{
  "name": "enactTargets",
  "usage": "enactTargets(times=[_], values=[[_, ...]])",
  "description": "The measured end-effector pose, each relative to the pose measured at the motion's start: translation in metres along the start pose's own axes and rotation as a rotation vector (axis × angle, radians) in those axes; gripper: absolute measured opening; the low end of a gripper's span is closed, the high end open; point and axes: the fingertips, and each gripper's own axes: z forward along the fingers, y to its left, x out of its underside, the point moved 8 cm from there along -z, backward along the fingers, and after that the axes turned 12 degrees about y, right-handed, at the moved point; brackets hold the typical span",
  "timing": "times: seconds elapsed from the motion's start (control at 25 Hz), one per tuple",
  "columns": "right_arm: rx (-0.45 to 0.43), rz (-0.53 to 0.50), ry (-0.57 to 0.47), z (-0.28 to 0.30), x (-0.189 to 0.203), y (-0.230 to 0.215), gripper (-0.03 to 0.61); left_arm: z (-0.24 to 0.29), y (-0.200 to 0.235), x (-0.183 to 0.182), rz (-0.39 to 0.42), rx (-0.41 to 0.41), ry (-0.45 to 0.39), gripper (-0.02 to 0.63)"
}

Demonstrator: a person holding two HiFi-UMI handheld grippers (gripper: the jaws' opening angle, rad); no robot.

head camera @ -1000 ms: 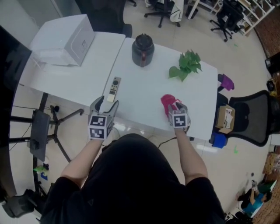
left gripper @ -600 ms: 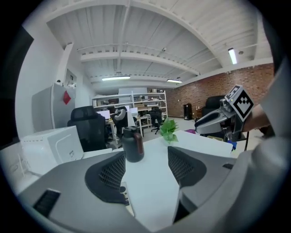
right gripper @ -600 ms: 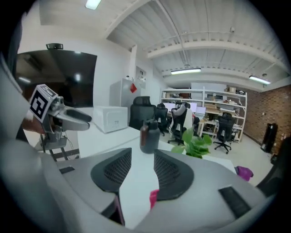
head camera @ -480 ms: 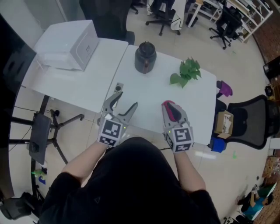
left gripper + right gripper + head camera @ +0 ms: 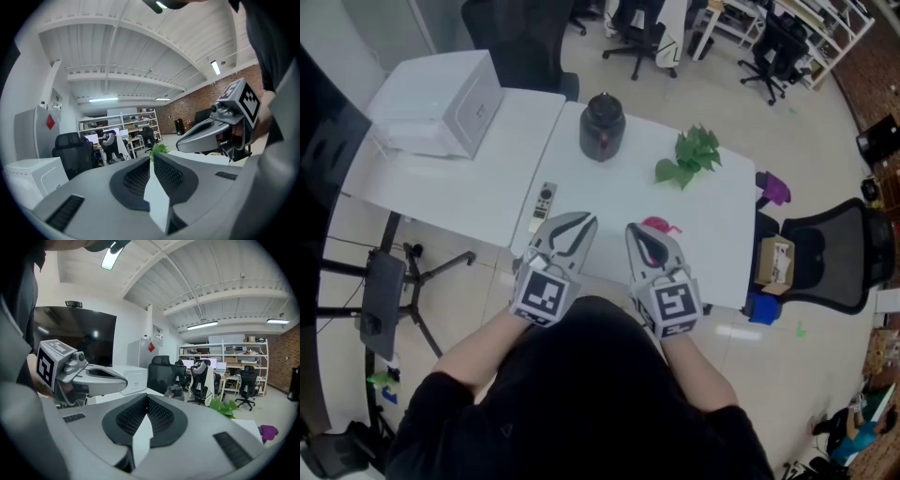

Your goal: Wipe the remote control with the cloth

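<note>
Both lifted clear: left gripper [image 5: 584,223] and right gripper [image 5: 635,232] just closed, nothing between the jaws. Remote control [image 5: 543,201] at 10 o'clock, pink cloth [image 5: 659,227] at 1, both left lying. No wiping underway.

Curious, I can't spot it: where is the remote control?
Head view: the remote control lies at the white table's near-left corner, left of the pink cloth.

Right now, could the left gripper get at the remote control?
Probably yes. The remote control lies uncovered on the table close to the left gripper, with nothing between them. Its jaws have just been closing on nothing, so they would have to reopen first.
</note>
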Motion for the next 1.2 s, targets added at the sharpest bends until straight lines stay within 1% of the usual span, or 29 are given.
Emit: enactTargets(times=[0.04,0.08,0.36,0.56,0.8,1.2], values=[[-0.004,-0.002,0.0,0.0,0.001,0.001,0.009,0.0,-0.002,-0.001,0.006,0.003,-0.005,0.012],[-0.009,-0.004,0.001,0.0,0.002,0.001,0.009,0.0,-0.003,-0.001,0.009,0.008,-0.009,0.003],[-0.032,0.005,0.0,0.001,0.007,0.005,0.009,0.001,-0.006,0.001,0.016,0.025,0.007,0.003],[-0.036,0.019,0.038,0.002,0.011,0.006,0.008,0.002,-0.007,0.007,0.008,0.028,0.02,0.003],[-0.03,0.009,0.015,0.002,0.01,0.004,0.008,0.002,-0.006,0.007,0.01,0.026,0.031,0.003],[-0.03,0.005,0.021,0.002,0.011,0.006,0.007,0.003,-0.007,0.009,0.009,0.027,0.035,0.003]])
